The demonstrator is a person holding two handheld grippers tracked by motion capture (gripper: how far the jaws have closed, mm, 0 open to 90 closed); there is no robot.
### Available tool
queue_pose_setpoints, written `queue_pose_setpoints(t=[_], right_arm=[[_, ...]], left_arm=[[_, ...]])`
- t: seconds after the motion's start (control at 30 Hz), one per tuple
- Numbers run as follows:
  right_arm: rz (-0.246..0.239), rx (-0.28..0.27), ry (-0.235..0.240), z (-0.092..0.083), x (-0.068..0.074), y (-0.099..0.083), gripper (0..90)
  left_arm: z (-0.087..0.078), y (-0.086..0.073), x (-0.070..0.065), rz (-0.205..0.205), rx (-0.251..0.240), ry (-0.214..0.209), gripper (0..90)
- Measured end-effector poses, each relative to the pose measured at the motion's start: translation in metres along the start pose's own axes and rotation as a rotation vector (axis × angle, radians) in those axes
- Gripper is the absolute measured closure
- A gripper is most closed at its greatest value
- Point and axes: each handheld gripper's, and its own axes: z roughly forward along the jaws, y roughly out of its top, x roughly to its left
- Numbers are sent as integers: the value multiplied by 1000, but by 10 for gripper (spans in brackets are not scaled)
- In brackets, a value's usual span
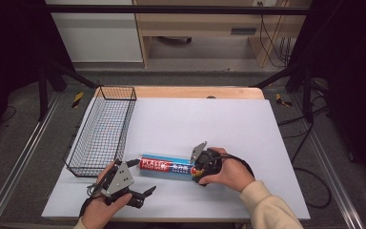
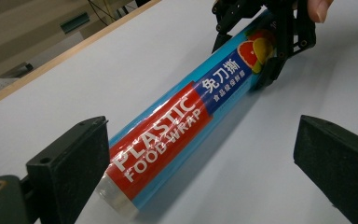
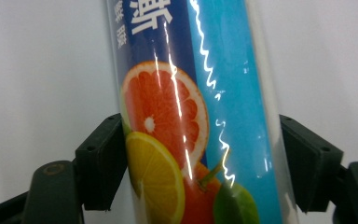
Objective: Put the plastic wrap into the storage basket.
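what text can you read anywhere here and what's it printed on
"PLASTIC FOOD WRAP": white letters on the red band of the plastic wrap roll.
"免刀撕": large white characters on the roll's dark blue band.
Smaller Chinese line beneath them: too small to read surely.
Wire basket, table: no text.

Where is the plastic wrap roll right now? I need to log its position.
In the high view the plastic wrap roll lies near the front of the white table, right of the wire basket, its right end clamped by the right gripper.
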Motion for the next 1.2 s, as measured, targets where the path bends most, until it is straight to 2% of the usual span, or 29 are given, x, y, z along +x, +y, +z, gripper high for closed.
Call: queue_pose_setpoints(t=[0.43,0.47,0.57,0.67,0.8,0.9,0.97,1.0,1.03,1.07,1.2], right_arm=[[0,28,-5,2,-1,3,281],[-20,19,-21,1,0,2,286],[-31,10,-39,1,3,2,288],[-85,-2,-98,-2,9,1,293],[-100,-16,-148,-11,13,0,294],[-93,-44,-164,-21,11,-5,295],[-104,-36,-180,-30,11,-7,296],[-104,-36,-180,-30,11,-7,296],[-116,-22,-198,-40,11,-9,296],[-122,-15,-199,-44,11,-10,296],[-149,12,-235,-61,13,-11,296]], left_arm=[[1,0,-1,5,10,-5,36],[0,0,0,3,6,-4,36],[0,0,0,-1,4,-1,36],[-1,0,0,13,11,11,37],[-1,1,0,11,10,15,37],[-2,8,0,41,10,23,37],[-3,15,1,75,23,31,38],[-3,15,1,75,23,31,38],[-3,23,3,87,18,33,39],[-3,23,3,87,18,33,39],[-2,49,6,156,38,24,37]])
